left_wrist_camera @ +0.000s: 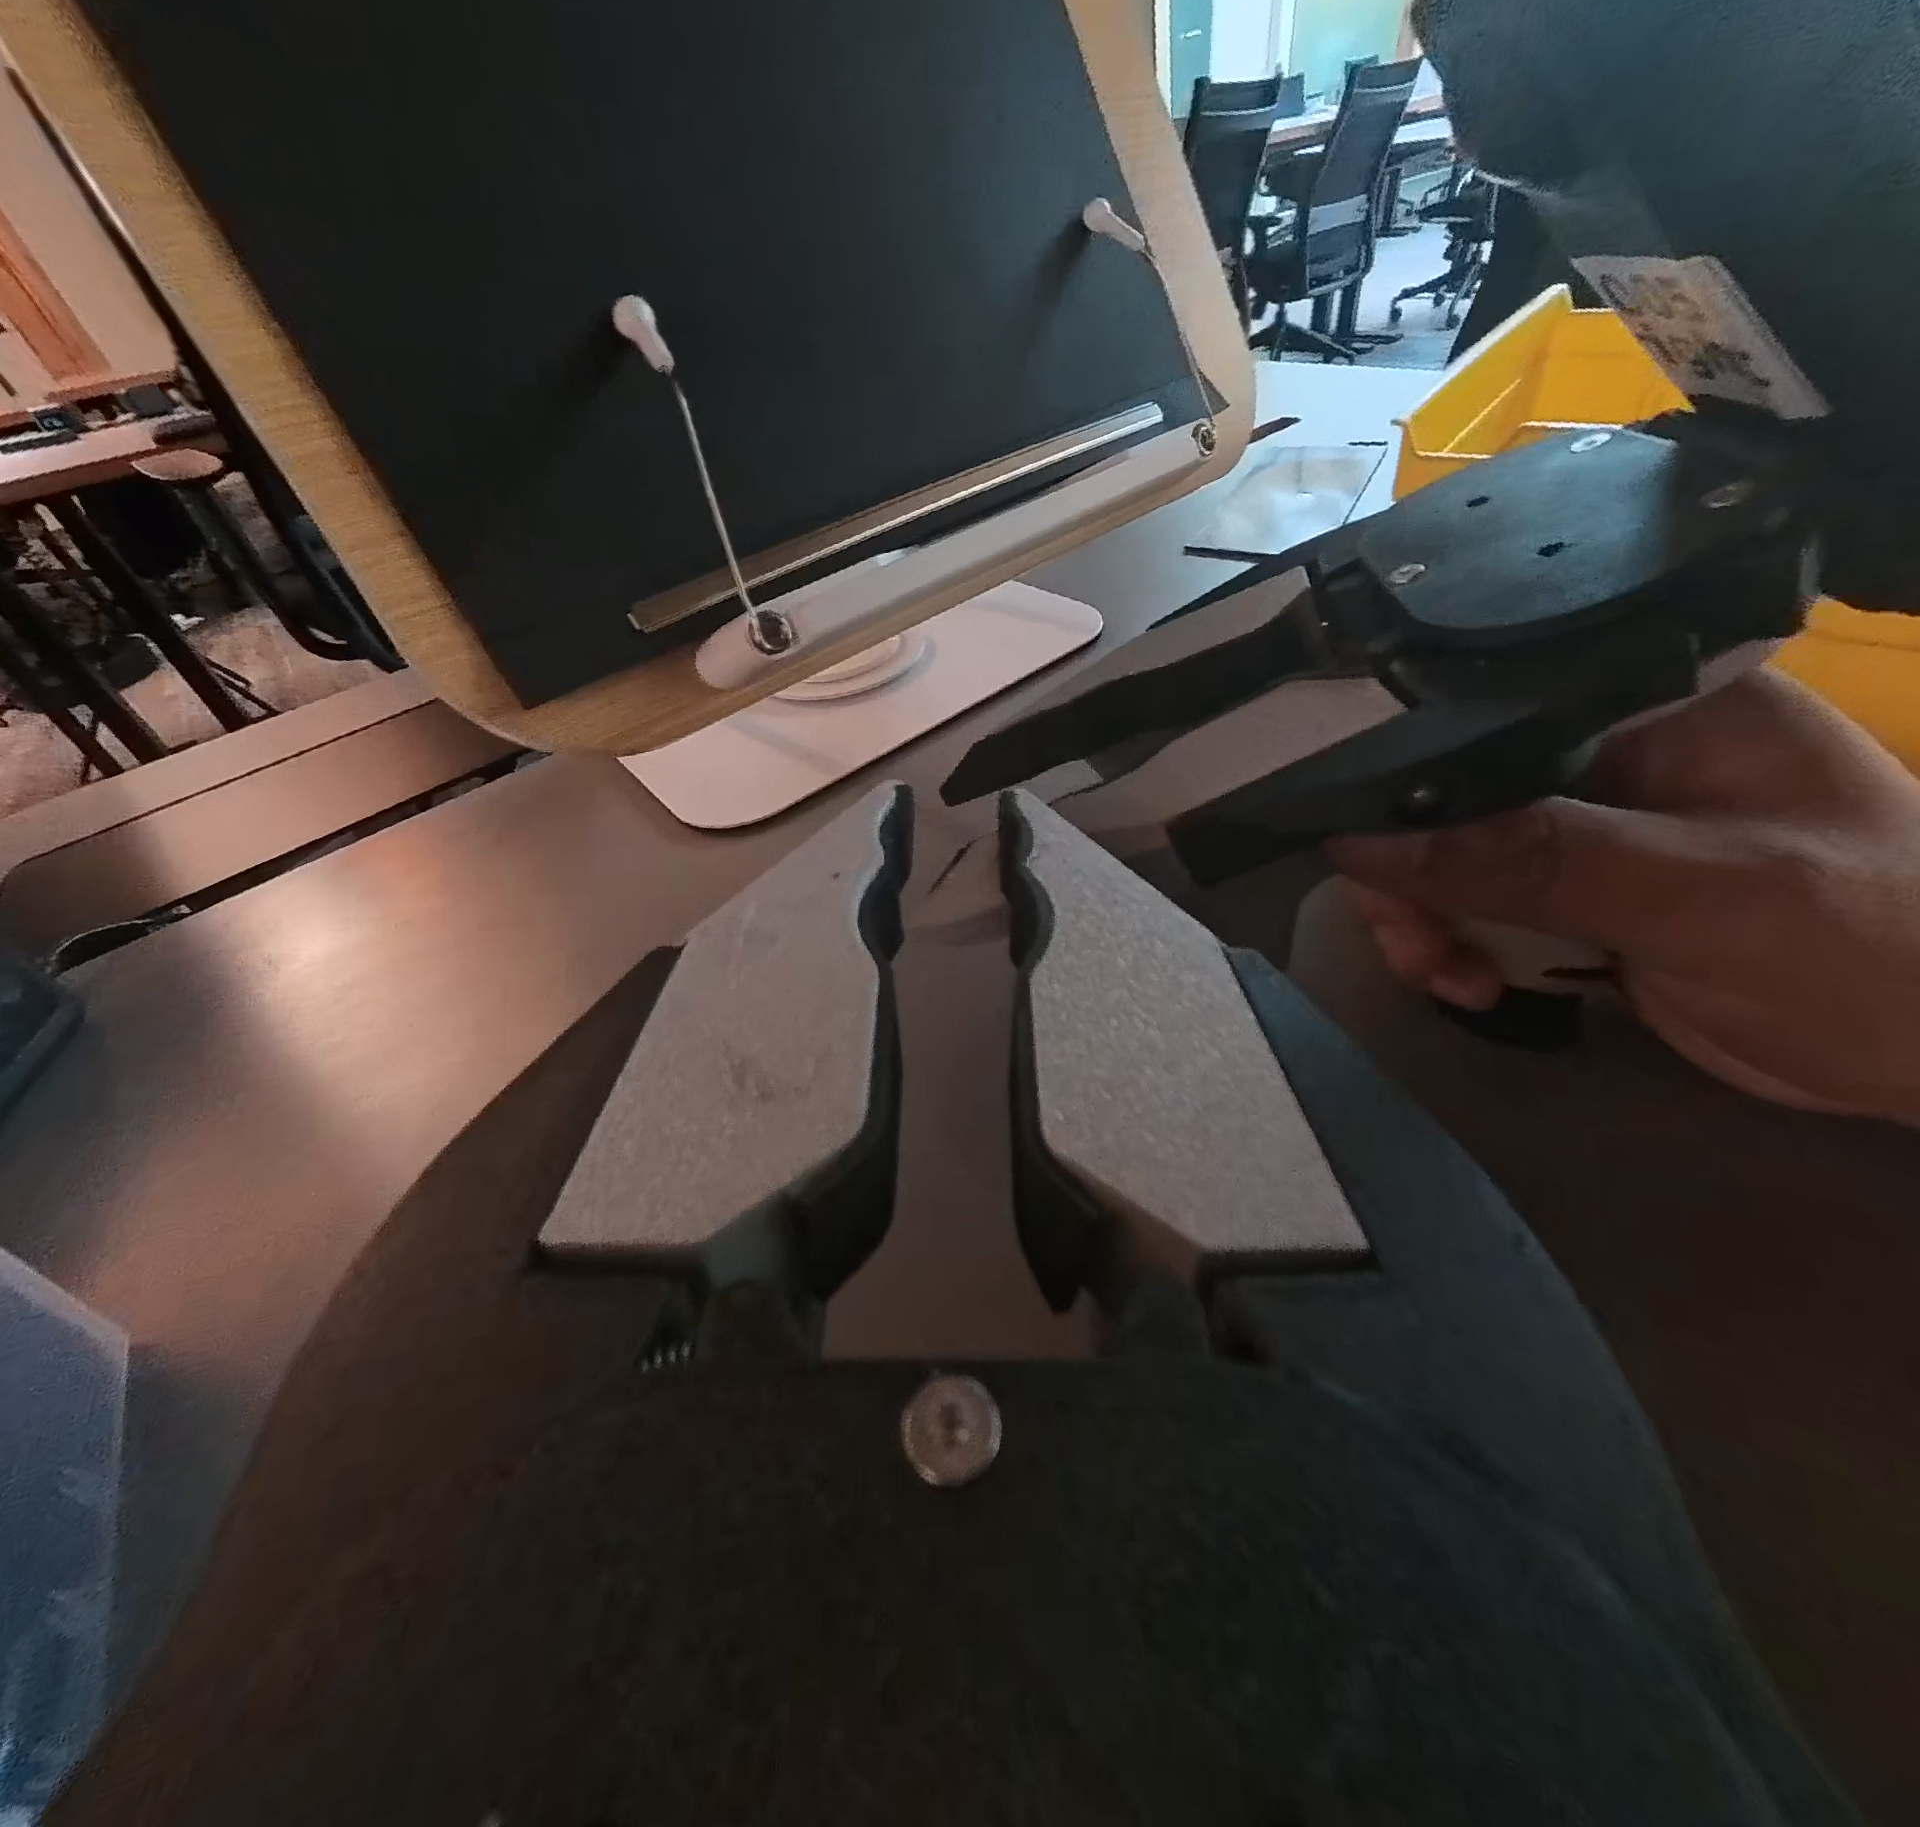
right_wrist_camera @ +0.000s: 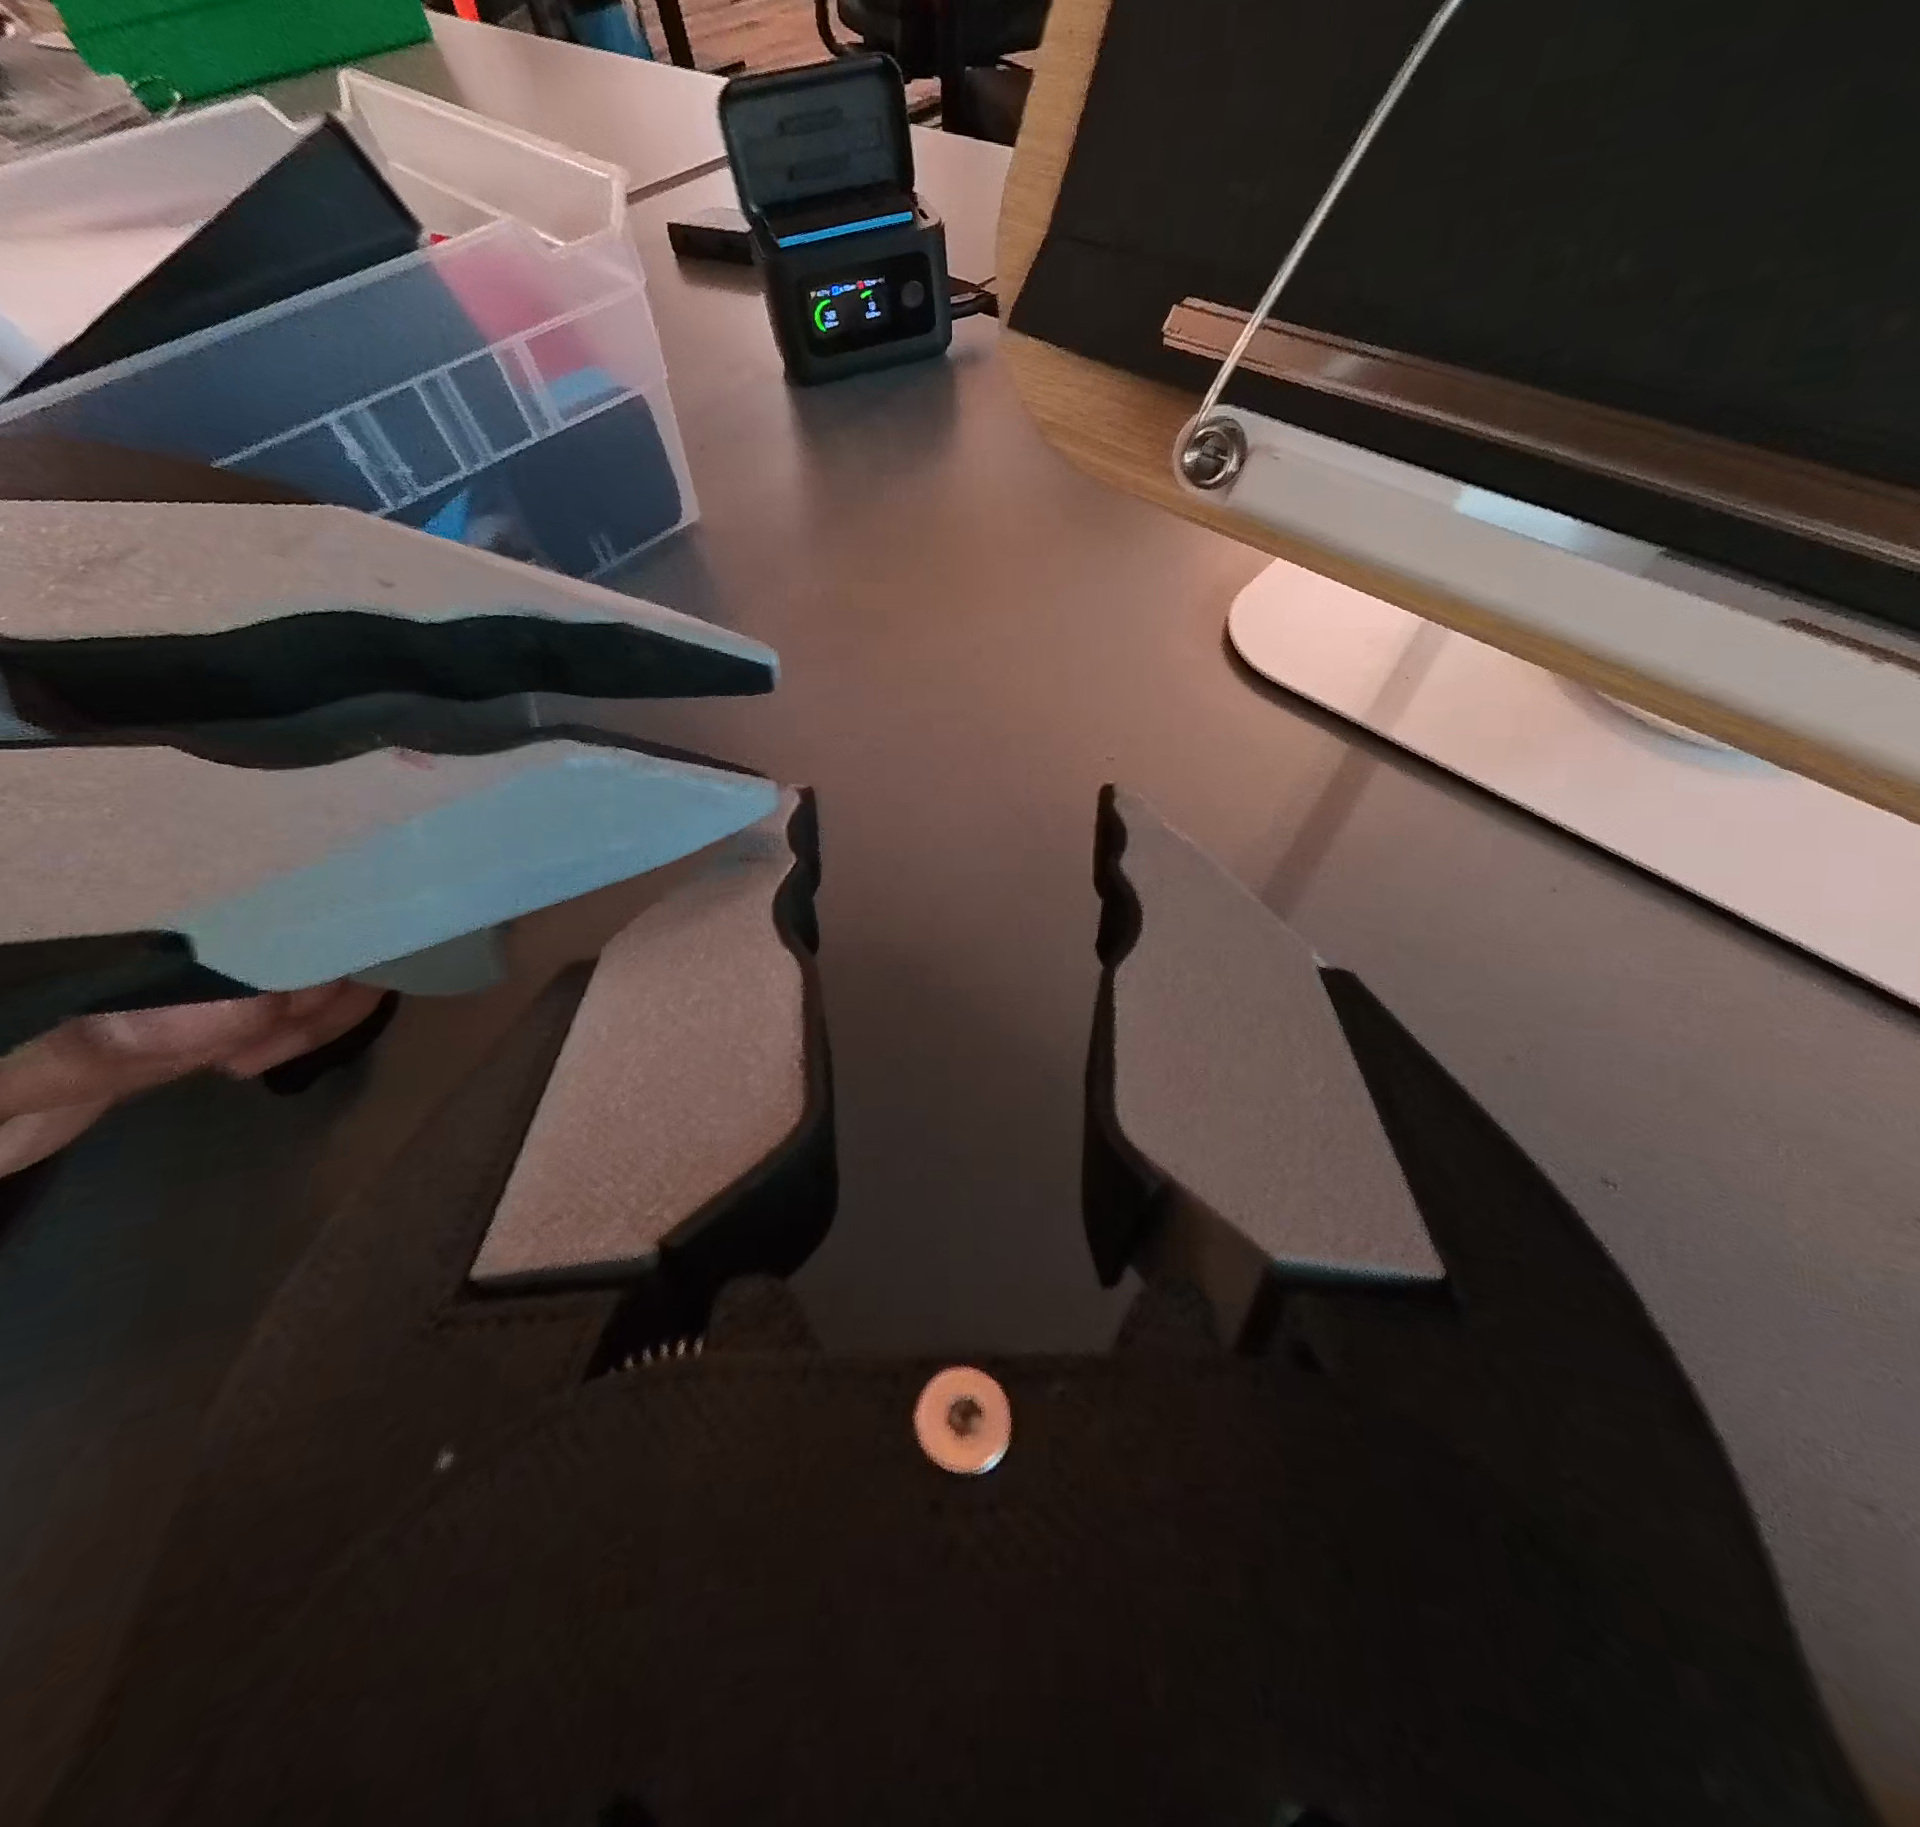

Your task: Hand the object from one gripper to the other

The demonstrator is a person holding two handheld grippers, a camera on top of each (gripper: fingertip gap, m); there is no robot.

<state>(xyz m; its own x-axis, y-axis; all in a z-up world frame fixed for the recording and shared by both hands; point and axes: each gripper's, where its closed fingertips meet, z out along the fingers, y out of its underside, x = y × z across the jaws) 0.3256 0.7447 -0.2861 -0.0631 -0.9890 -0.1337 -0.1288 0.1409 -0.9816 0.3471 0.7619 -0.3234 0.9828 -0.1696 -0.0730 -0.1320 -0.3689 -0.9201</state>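
L gripper (left_wrist_camera: 951, 811) has its fingers drawn close, with a narrow slot left between them. A pale patch (left_wrist_camera: 966, 907) sits in that slot near the tips. Can't tell if it's a small thing pinched there or just a glint off the desk (right_wrist_camera: 987, 582), so the L grip state is unclear. R gripper (right_wrist_camera: 956, 811) is released: fingers wide apart, only bare desk showing between them.

The task's object isn't clearly visible in either view. If it's held at all, my guess is it's at the L tips, and its long axis & which way it points can't be read.

Key relation: the grippers meet tip to tip at roughly a right angle, above the desk's middle and in front of the book stand (left_wrist_camera: 623, 219). Seen from the R wrist, the L fingers come in from the left, stacked one above the other, w/ the lower tip touching or just beside the R gripper's left finger. So the L tips sit at the edge of the R slot, not inside it. Probably the R gripper needs to shift left or the L push in before closing.
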